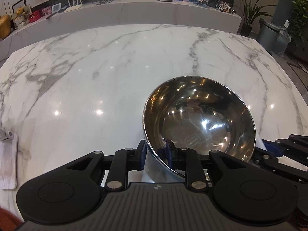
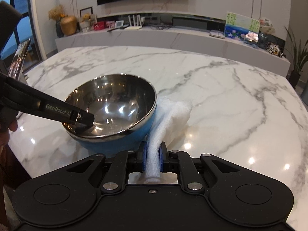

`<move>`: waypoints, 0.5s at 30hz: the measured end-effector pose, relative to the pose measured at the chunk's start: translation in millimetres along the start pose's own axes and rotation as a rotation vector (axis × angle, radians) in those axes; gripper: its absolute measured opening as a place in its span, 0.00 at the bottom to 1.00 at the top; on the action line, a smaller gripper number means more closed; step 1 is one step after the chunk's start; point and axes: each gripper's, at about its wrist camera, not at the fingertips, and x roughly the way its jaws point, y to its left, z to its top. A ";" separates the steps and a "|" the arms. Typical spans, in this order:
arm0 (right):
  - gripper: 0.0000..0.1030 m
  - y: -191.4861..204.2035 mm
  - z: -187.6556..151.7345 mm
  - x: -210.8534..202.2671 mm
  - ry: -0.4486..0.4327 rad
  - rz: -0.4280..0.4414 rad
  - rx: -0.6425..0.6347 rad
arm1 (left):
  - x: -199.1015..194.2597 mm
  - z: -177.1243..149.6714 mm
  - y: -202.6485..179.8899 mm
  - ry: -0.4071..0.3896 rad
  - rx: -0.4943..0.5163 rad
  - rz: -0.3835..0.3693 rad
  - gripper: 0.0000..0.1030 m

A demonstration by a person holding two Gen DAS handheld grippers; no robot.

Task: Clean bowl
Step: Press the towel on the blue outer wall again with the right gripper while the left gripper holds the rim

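Marble table (image 2: 221, 88) spreads out ahead of both claws and carries the task's things near its close edge. On it, just ahead of and to the left of the right claw (image 2: 153, 156), stands the bowl (image 2: 113, 104), steel inside and blue outside, tipped a little toward the right claw's camera. The left claw (image 1: 156, 153) has closed on the bowl's near rim, one finger inside the steel wall and one outside, so the bowl sits directly in front of it and is held steady at that tilt. A white cloth (image 2: 169, 115) lies bunched on the table against the blue side of the bowl, ahead of the right claw, and its near end runs back between that claw's fingers, which are pinched tight on it. The steel inside shows bright reflections and no dirt or water that I can make out, though glare hides much of it. By my judgement this fits two stages alike: the cloth gripped and about to go into the bowl, or drawn out again after wiping. Whether the inside is clean enough cannot be settled from here.
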 end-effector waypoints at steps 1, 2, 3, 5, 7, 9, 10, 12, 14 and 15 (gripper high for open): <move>0.11 -0.3 -0.2 0.8 0.004 0.002 0.000 | 0.2 0.2 0.1 0.000 0.002 -0.001 0.19; 0.11 -0.6 -0.4 1.4 0.008 0.003 -0.001 | 0.4 0.5 0.3 0.000 0.003 -0.001 0.19; 0.11 -0.6 -0.5 1.5 0.009 0.004 -0.001 | 0.6 0.7 0.3 0.000 0.006 -0.001 0.19; 0.11 -0.6 -0.8 1.8 0.012 0.005 -0.002 | 1.0 0.6 0.4 -0.001 0.014 -0.001 0.19; 0.11 -0.6 -1.1 2.0 0.015 0.007 -0.002 | 1.6 0.6 0.3 -0.004 0.022 0.000 0.19; 0.11 -0.7 -1.3 2.2 0.018 0.008 -0.003 | 2.9 0.9 -0.1 -0.005 0.028 -0.001 0.18; 0.11 -1.4 -1.6 1.6 0.015 0.004 -0.001 | 3.7 1.5 -0.1 -0.005 0.033 -0.004 0.18; 0.11 -3.2 -1.8 -1.0 -0.001 -0.010 0.009 | 4.8 3.1 0.3 -0.008 0.043 -0.009 0.18; 0.11 -5.9 -1.2 -5.3 -0.031 -0.019 0.023 | 6.3 4.8 -0.1 -0.011 0.048 -0.007 0.18; 0.11 -7.3 -0.9 -7.4 -0.045 -0.024 0.031 | 7.1 5.8 0.0 -0.014 0.051 -0.006 0.17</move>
